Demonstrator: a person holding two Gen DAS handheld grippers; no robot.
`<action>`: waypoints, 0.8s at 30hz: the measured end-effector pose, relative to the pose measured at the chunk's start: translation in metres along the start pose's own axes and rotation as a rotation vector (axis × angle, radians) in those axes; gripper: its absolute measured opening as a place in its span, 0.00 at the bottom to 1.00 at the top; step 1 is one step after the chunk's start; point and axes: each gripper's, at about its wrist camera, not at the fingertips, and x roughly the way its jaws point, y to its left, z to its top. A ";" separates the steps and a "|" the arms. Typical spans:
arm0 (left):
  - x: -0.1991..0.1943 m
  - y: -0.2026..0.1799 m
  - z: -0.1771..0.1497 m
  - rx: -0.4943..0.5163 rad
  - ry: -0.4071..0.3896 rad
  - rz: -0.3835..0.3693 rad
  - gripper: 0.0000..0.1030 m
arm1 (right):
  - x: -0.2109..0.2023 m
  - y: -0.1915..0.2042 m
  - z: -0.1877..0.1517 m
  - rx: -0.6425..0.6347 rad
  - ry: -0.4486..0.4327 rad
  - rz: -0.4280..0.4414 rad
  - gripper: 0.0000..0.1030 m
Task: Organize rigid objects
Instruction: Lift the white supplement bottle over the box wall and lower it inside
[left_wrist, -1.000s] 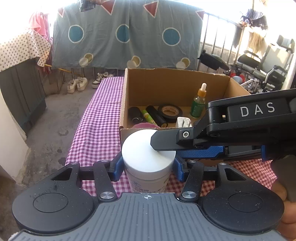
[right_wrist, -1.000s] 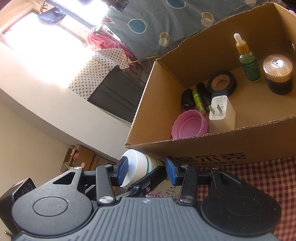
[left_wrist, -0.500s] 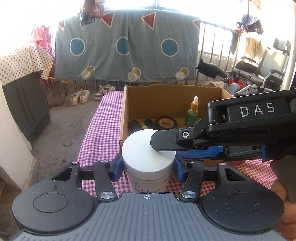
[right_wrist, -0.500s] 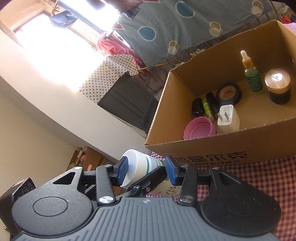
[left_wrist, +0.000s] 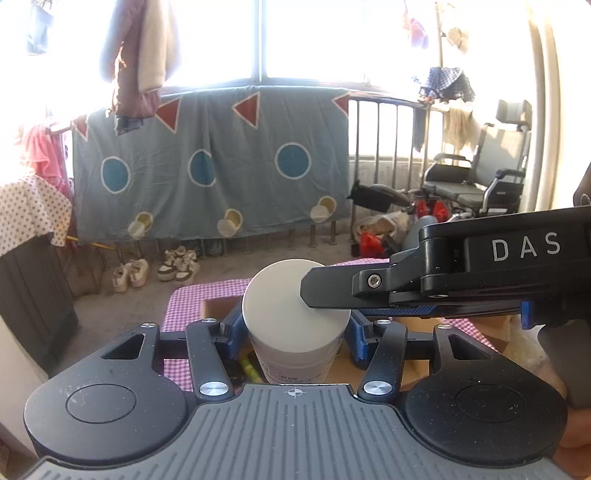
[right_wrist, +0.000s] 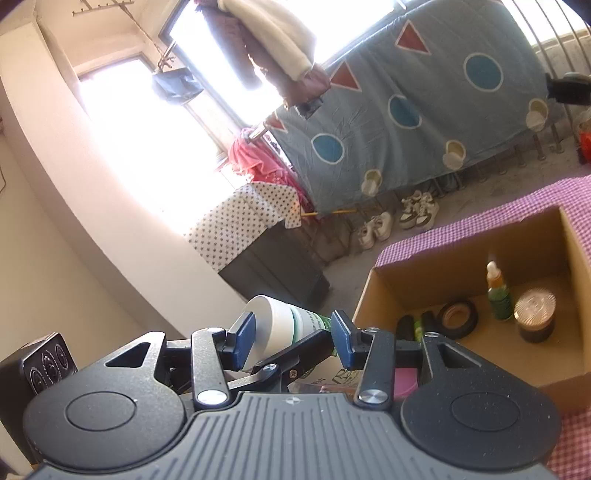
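A white jar with a white lid and a green-printed label sits between the blue pads of my left gripper, which is shut on its sides. My right gripper is shut on the same jar across its top and bottom; one of its fingers lies on the lid. The jar is held high above an open cardboard box. In the box are a dropper bottle, a black tape roll, a dark jar with a shiny lid and dark tubes.
The box stands on a pink checked tablecloth. Beyond the table are shoes on the floor, a blue blanket over a railing, a dark cabinet at the left and a wheelchair at the right.
Both grippers have lifted the jar well up and tilted their views upward. The box has dropped low in both views and looks smaller.
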 end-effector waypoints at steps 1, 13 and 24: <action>0.008 -0.005 0.003 0.004 0.003 -0.017 0.52 | -0.003 -0.006 0.005 0.003 -0.010 -0.016 0.47; 0.110 -0.043 -0.022 0.019 0.208 -0.149 0.52 | 0.011 -0.124 0.002 0.162 0.033 -0.159 0.48; 0.145 -0.044 -0.043 -0.020 0.336 -0.207 0.52 | 0.033 -0.153 -0.009 0.129 0.105 -0.263 0.47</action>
